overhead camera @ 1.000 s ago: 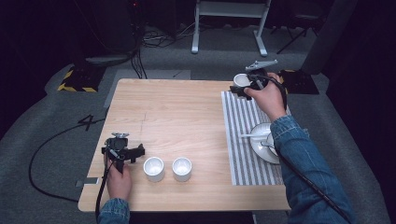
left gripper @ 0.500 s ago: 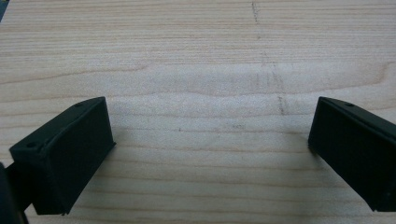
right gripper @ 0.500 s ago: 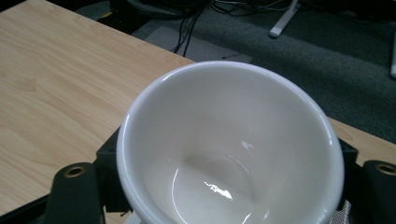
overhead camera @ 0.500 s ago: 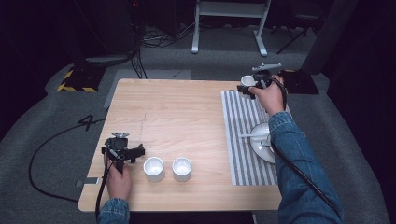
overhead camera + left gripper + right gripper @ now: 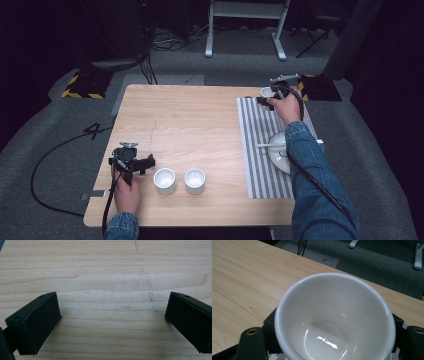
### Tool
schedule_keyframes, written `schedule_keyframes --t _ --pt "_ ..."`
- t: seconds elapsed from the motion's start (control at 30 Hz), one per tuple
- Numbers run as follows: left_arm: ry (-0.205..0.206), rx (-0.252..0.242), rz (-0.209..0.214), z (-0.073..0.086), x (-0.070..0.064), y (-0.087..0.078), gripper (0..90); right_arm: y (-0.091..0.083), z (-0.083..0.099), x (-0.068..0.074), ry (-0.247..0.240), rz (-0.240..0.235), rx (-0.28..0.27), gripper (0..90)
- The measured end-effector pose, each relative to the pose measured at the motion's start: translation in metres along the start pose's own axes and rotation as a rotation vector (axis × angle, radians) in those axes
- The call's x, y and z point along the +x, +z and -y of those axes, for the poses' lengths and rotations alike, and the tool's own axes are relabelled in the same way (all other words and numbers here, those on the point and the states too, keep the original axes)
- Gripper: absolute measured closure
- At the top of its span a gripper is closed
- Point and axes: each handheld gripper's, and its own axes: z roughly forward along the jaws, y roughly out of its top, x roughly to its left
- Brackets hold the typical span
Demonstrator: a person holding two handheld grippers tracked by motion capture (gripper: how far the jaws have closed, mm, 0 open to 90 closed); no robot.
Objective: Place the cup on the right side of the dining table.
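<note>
The right gripper (image 5: pixel 266 98) is clamping a glossy white ceramic cup (image 5: pixel 334 317) at the far right; the left gripper (image 5: pixel 112 322) is gaping wide, empty. A "4" (image 5: pixel 95 131) is marking the floor.

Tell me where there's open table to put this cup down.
Free: the wide bare wood between the striped mat and the left hand-held gripper, beyond the two white cups. Crowded: the mat's near half, with plate and spoon, and the front edge by the cups.
</note>
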Motion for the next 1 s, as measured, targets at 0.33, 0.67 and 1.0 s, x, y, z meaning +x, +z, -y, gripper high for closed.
schedule_keyframes --t 0.33,0.67,1.0 --pt "0.0 0.0 0.0 0.0 0.0 0.0 0.1 0.016 0.018 -0.011 0.02 0.025 0.057 26.8" --pt "0.0 0.0 0.0 0.0 0.0 0.0 0.1 0.027 0.032 -0.015 0.036 0.025 0.082 26.9" --pt "0.0 0.0 0.0 0.0 0.0 0.0 0.1 0.034 0.043 -0.015 0.042 0.017 0.123 26.8"
